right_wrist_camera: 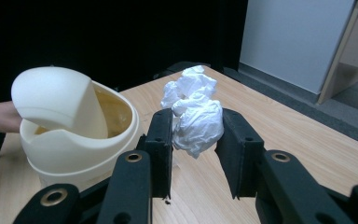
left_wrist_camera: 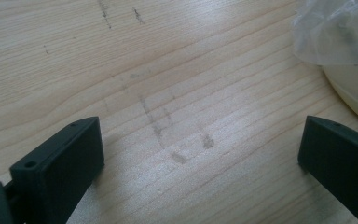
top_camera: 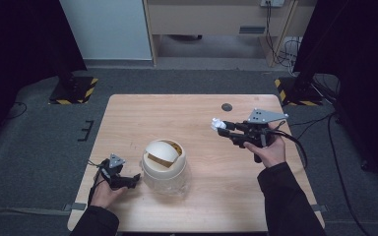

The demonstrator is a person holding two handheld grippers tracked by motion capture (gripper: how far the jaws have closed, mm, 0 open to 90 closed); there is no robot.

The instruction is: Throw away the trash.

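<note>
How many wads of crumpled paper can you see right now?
1. The crumpled white paper wad is clamped in the right gripper, held above the table to the right of the cream swing-lid bin. More may lie hidden inside the bin.

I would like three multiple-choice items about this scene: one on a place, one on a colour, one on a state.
1. Where does the small bin stand?
A. beside the left claw
B. at the table's far edge
C. on the floor

2. What colour is the crumpled paper?
A. blue
B. white
C. yellow

3. How is the right claw?
A. open, nothing between
B. lying on the table
C. shut on the paper

Key: 1 A, the high view shows them side by side; 2 B, plainly white; 3 C, both jaws press the paper.
</note>
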